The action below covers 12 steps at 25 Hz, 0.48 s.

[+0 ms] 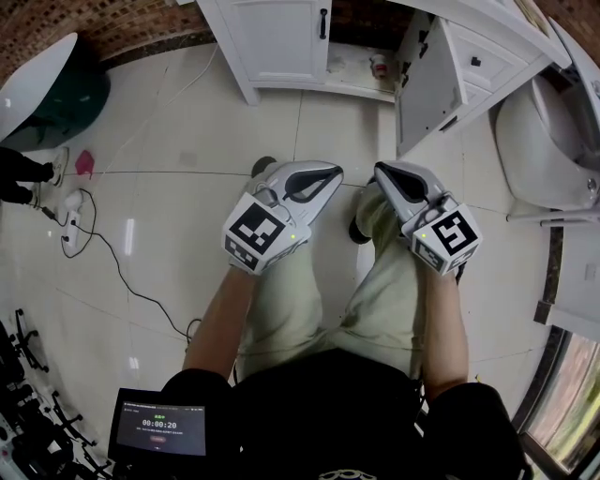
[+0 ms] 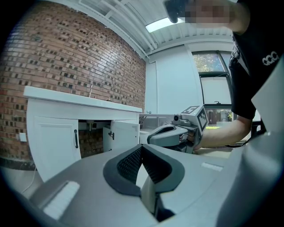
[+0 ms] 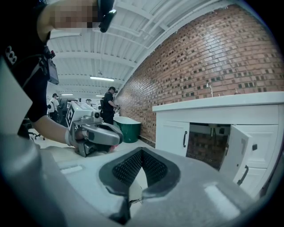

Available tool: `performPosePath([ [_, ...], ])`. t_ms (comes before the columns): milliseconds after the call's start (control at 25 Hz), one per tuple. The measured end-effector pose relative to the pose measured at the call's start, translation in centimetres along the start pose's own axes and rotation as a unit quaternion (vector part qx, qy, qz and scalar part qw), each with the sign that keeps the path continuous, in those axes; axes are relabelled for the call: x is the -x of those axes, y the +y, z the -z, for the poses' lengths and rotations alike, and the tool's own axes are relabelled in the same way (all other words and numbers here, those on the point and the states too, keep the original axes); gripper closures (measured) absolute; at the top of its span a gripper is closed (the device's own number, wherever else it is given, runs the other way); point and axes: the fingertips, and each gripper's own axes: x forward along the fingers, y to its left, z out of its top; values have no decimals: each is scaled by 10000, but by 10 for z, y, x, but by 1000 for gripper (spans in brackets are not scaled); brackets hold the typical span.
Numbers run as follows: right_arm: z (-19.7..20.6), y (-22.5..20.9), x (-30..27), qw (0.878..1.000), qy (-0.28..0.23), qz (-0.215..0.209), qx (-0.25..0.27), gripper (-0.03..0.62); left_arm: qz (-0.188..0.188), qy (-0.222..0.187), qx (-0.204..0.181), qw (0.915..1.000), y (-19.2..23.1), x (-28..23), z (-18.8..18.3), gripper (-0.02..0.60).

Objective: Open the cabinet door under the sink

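Holding both grippers low over the knees, well short of the cabinet (image 1: 232,58). Left gripper (image 1: 330,174): closed, nothing between the jaws. Right gripper (image 1: 382,172): same, closed and empty. Only bare floor (image 1: 187,169) between the tips and the cabinet.

At the cabinet front: open door (image 1: 427,89) already swung out toward the right gripper, interior showing. Shut door (image 1: 281,37) flush, with a black handle (image 1: 323,23) on its edge beside the opening. Upright bar, so long axis vertical.

Handle dead ahead of the left tips and off to the left of the right ones – left looks the nearer, though not by much.

Judgement: done if the open door was the target. If the shut door counts, would need the jaws parted first, then closed side to side across the bar, then a pull back from the cabinet – swinging away from the opening.
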Motion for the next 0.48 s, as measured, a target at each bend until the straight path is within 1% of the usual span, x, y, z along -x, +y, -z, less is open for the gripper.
performPosePath([
  [160, -2, -2, 0, 10000, 5, 8, 5, 603, -15, 8, -25, 10000, 2, -2, -4, 565],
  [280, -3, -2, -1, 10000, -73, -10, -38, 603, 5, 21, -42, 10000, 2, -3, -2, 565],
  [480, -1, -2, -2, 10000, -22, 65, 34, 603, 38, 31, -115, 9999, 5, -2, 2, 565],
])
